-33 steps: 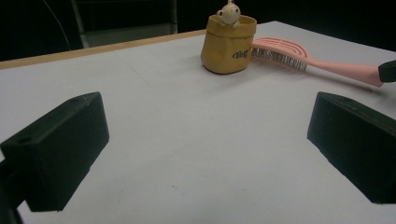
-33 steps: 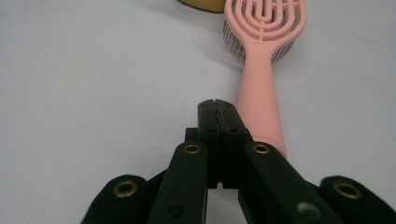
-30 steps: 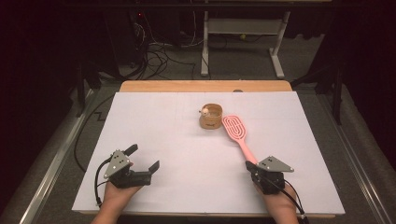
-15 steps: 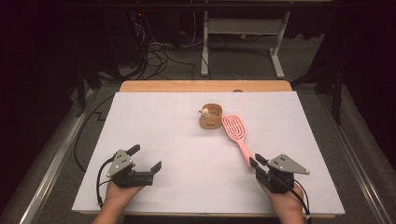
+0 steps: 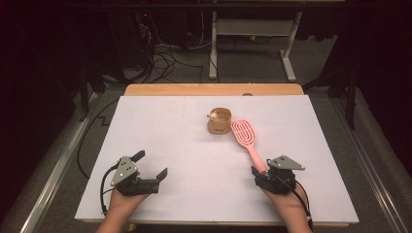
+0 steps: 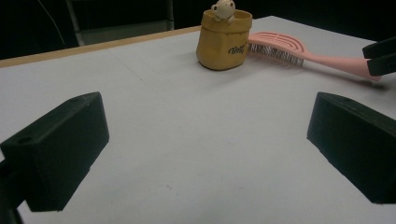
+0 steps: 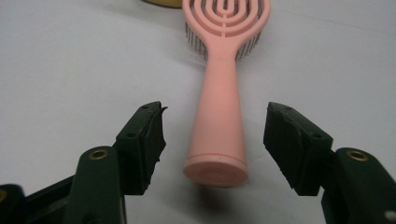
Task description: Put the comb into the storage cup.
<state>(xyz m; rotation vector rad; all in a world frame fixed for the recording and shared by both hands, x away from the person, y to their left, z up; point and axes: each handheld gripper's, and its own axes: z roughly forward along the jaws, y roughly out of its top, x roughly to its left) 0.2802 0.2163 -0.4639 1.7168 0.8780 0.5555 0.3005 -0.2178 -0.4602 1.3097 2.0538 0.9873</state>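
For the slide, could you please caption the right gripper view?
Right gripper, jaws just opened, straddles the pink hairbrush handle without touching.

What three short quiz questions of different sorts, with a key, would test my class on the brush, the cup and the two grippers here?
1. True or false: the right gripper is clamped on the pink hairbrush.
2. Which part of the brush lies between that gripper's jaws? A) bristled head B) handle end
3. What sits on the rim of the yellow cup?

Key: 1. False: its jaws have just been opening and stand clear of the handle on both sides. 2. B. 3. A small pale figure.
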